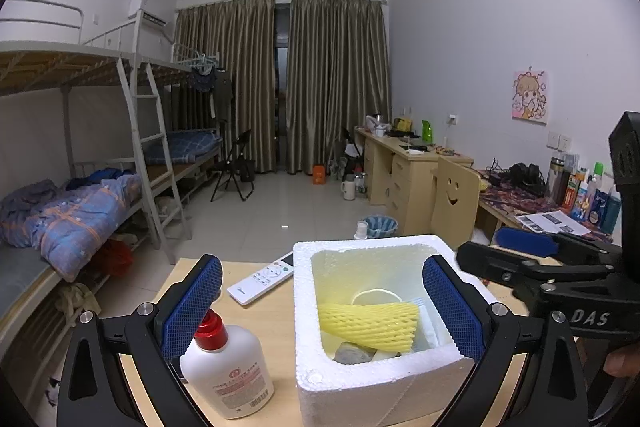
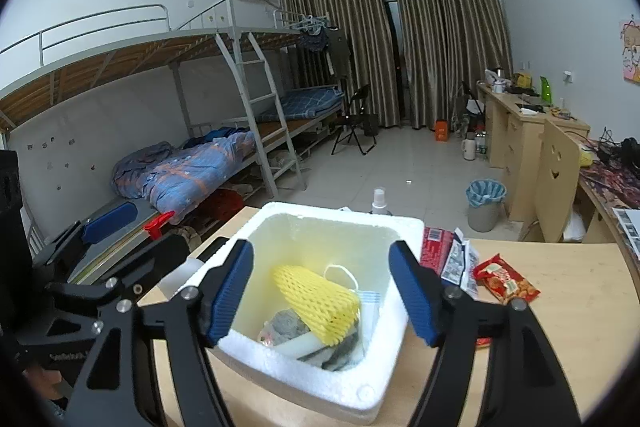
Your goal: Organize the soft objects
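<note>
- My right gripper (image 2: pixel 322 293) hovers above the white foam box (image 2: pixel 404 227), its jaws spread wide with nothing between them.
- My left gripper (image 1: pixel 322 307) also stands apart and empty, its 2 blue pads flanking the box's near left part.
- The yellow foam net (image 2: pixel 316 293) lies inside the box on grey and white soft items.
- A white bottle (image 1: pixel 226 373) with a red cap stands left of the box, a remote control (image 1: pixel 262 277) behind it.
- Snack packets (image 2: pixel 506 283) lie right of the box on the wooden table (image 2: pixel 560 327).

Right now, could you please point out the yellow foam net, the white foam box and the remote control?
yellow foam net (image 2: pixel 316 301): right wrist view, middle of its mesh.
white foam box (image 1: pixel 360 383): left wrist view, near rim.
remote control (image 1: pixel 262 277): left wrist view, button face.
</note>
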{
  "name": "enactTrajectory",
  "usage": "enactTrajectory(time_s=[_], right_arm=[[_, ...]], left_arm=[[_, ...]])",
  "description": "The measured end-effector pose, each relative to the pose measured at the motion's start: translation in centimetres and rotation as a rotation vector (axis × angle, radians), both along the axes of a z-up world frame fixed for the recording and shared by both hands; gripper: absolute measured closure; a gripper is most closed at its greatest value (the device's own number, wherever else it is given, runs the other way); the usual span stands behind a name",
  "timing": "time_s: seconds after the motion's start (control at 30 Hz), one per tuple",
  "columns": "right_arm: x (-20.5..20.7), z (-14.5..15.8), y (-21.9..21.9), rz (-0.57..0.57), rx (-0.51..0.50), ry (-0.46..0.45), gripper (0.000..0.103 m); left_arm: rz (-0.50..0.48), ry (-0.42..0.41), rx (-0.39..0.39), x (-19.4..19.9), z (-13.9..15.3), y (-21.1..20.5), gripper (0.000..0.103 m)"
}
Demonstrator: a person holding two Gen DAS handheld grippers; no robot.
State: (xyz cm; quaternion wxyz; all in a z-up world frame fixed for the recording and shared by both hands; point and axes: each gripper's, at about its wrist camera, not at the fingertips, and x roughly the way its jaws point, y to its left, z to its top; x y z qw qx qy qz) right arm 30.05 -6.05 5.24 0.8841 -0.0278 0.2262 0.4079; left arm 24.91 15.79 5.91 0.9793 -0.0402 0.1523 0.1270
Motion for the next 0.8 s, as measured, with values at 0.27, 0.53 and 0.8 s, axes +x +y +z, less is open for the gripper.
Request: enactTrajectory(time_s=[0.27, 0.53, 0.8], right_arm=[[-1.1, 1.1, -2.4, -0.043, 0.039, -0.022, 0.017], [-3.3, 2.0, -3.7, -0.053, 0.046, -0.062, 0.011], [-6.8, 3.5, -6.1, -0.083, 0.066, -0.136, 0.0]], left_arm=[[0.01, -0.02, 0.01, -1.4, 0.6, -0.9, 0.002], [0.024, -0.04, 0.024, -3.9, 1.8, -2.3, 0.002], [0.014, -0.079, 0.044, -8.0, 3.3, -4.2, 0.002]])
